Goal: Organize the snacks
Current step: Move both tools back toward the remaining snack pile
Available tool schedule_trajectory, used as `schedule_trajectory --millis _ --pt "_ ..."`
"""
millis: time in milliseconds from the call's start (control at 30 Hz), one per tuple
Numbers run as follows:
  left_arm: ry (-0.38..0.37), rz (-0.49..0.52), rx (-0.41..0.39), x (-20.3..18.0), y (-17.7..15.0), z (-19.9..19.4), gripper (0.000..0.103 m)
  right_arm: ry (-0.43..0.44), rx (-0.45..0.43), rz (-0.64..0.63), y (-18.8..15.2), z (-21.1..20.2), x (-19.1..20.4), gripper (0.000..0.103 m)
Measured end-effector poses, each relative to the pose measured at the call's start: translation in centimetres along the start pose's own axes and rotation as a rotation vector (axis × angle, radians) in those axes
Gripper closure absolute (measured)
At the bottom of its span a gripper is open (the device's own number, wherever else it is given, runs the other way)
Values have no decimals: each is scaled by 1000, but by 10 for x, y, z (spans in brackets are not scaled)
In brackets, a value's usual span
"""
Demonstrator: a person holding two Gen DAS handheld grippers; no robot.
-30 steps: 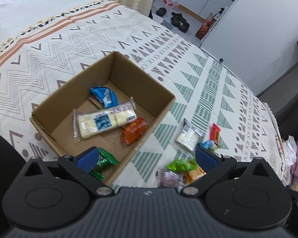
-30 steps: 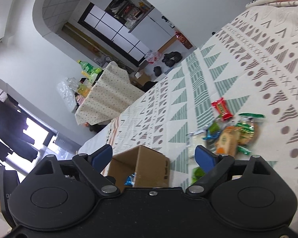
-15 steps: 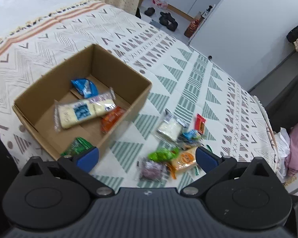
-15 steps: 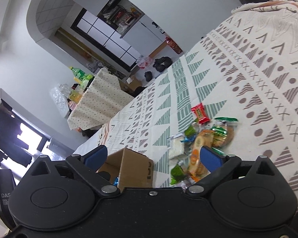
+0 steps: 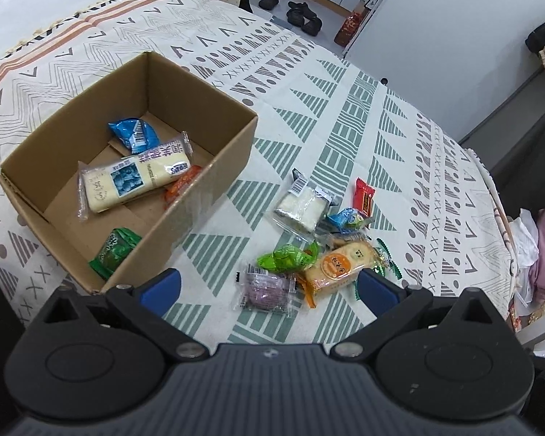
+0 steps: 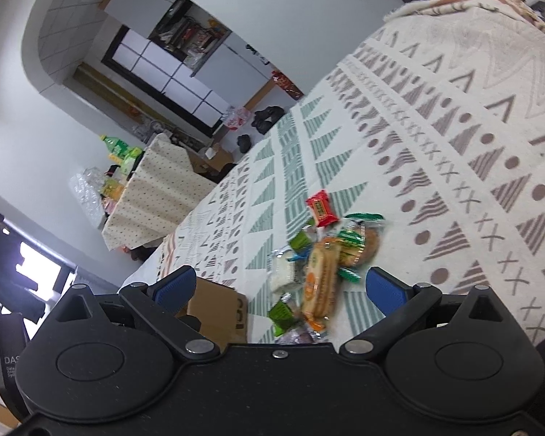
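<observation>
Both tongs are standing wide with nothing between their blue pads: the left gripper (image 5: 269, 287) is hovering over the patterned bedspread (image 5: 309, 83) just beside the cardboard box (image 5: 214, 181), and the right gripper (image 6: 278, 283) is hanging lower beside the same box (image 6: 218, 312). Only the left wrist view is looking into the box, where a long cream packet (image 5: 134, 180), a blue packet (image 5: 134, 134), a green packet (image 5: 114, 250) and an orange packet (image 5: 180, 189), half hidden by the near wall, are lying. Loose snacks are sitting on the spread just beside the box's open side: a purple sweet (image 5: 267, 289), a green candy (image 5: 287, 258), an orange biscuit pack (image 5: 339, 267), a white cake (image 5: 301, 209), a small blue candy (image 5: 347, 218) and, farthest from the box, a red bar (image 5: 364, 198). The right wrist view is showing that heap side-on, with the biscuit pack (image 6: 321, 283) and red bar (image 6: 321, 207) plain, plus a round cookie in green wrap (image 6: 363, 243) that the other view is largely hiding. Compared with a second earlier, the left camera has been sliding away from the box toward the heap, the purple sweet now lying in line between its pads, and the right pads are standing wider than before. Motion blur is smearing the heap in the right view, and the gripper body is cutting off the box's lower part there.
</observation>
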State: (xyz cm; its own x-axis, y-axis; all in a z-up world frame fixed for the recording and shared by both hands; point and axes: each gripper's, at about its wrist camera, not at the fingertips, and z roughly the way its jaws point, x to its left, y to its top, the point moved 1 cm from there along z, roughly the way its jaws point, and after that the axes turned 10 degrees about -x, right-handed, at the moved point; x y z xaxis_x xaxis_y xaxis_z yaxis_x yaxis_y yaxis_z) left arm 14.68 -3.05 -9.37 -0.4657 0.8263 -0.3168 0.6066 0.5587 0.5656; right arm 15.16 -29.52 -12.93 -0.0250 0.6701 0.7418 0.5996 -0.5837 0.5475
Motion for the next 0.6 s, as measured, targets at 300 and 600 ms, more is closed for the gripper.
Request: schedule_trajectory --millis 300,600 --pt "-6 8 30 -6 -10 26 3 -15 28 76 1 14 -17 3" --pt "28 1 86 -2 -23 61 16 -51 84 100 -7 39 -23 9"
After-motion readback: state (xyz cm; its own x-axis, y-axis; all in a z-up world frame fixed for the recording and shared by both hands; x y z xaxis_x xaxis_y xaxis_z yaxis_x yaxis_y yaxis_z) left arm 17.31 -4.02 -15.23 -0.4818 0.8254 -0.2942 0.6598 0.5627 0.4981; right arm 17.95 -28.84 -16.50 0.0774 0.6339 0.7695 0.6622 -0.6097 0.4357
